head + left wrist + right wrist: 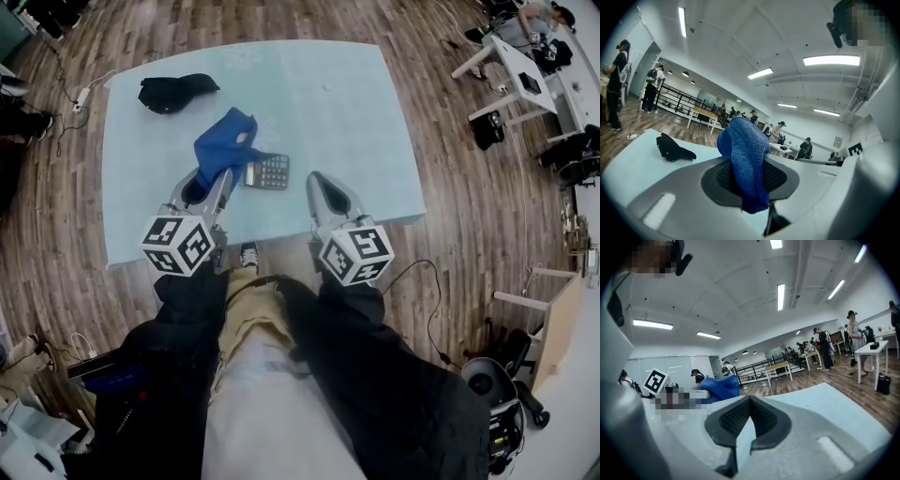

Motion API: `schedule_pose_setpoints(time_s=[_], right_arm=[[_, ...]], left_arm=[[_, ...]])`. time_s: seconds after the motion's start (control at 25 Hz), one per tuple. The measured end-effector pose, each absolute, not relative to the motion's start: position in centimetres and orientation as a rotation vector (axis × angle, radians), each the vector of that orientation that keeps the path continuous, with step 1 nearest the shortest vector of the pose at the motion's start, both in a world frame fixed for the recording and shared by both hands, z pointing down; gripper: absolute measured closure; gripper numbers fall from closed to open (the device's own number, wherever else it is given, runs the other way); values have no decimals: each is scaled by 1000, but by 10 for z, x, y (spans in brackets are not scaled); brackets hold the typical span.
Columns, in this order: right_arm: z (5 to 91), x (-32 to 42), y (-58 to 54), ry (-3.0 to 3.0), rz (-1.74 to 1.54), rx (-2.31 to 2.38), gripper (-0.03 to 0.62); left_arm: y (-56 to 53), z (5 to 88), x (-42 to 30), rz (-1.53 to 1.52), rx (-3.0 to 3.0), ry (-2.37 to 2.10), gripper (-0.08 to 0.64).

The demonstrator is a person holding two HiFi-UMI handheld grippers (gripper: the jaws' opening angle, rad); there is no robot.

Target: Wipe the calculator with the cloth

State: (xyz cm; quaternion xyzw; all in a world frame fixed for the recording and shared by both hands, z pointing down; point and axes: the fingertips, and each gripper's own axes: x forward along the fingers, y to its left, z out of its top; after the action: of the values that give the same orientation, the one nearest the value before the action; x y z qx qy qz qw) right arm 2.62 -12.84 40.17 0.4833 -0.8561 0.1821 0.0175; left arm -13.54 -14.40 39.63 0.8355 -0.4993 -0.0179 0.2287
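Left gripper [223, 176] and right gripper [317, 180]: pale grey moulded plastic shells. Each carries a white cube [178, 246] with black square markers. Jaws are lined with black ribbed pads [733, 418]. Person wears black sleeves [183, 314], khaki trousers [246, 314], a pale grey garment [272, 412] and a black-and-white sneaker [248, 253].

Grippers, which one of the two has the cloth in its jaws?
The left gripper: its jaws pinch the blue cloth, while the right gripper has its jaws closed on nothing.

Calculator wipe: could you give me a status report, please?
Left gripper shut on cloth. Right gripper shut, empty. Calculator flat on table, cloth at its edge. Nothing in the way.
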Motion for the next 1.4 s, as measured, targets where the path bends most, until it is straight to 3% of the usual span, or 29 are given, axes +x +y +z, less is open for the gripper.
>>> schedule_pose_setpoints(time_s=[0.28,0.8,1.4], right_arm=[[420,6,-176,-2583,606,1508,595],[460,21,-225,-2569,700,1351,594],[524,60,-249,-2459,880,1255,594]], left_arm=[[-191,424,-155,-26,2255,-1322,468],[-237,471,-127,100,2158,-1360,468],[-262,590,-106,494,2031,-1436,468]])
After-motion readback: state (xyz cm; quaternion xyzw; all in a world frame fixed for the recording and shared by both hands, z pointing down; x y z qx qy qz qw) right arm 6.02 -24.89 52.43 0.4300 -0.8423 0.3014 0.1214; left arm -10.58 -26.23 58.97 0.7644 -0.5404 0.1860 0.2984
